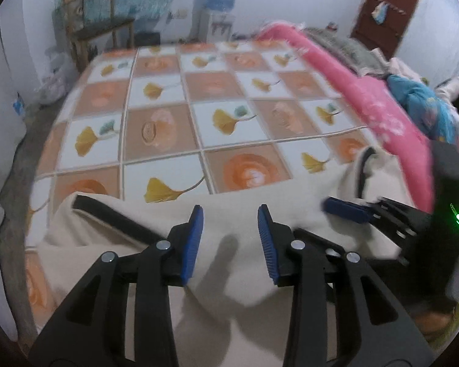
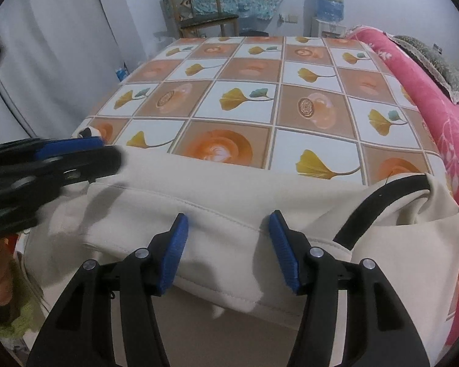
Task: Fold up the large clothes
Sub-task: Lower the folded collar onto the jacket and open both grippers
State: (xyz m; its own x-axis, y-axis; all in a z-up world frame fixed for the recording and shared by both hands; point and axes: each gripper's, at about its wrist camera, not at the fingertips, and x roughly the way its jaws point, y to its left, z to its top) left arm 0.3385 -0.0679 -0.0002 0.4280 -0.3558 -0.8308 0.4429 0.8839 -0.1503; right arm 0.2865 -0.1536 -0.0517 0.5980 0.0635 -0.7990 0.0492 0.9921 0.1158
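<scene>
A cream garment [image 1: 306,214] with black stripes lies spread over the near part of the bed. In the left wrist view my left gripper [image 1: 229,214] hovers over it, jaws apart, nothing pinched between the blue pads. My right gripper [image 1: 345,209] shows at the right edge, low over the cloth. In the right wrist view the right gripper [image 2: 228,218] stands open astride a folded hem of the garment [image 2: 229,183], and its pads do not press on the cloth. The left gripper [image 2: 70,146] shows blurred at the left, by the garment's far corner.
The bed sheet [image 1: 168,128] has orange and white squares with yellow leaves. A pink quilt [image 1: 367,98] and blue bedding [image 1: 419,104] are heaped along the right side. Beyond the bed stand a wooden chair [image 2: 205,15], a water dispenser [image 2: 329,3] and a brown door [image 1: 385,12].
</scene>
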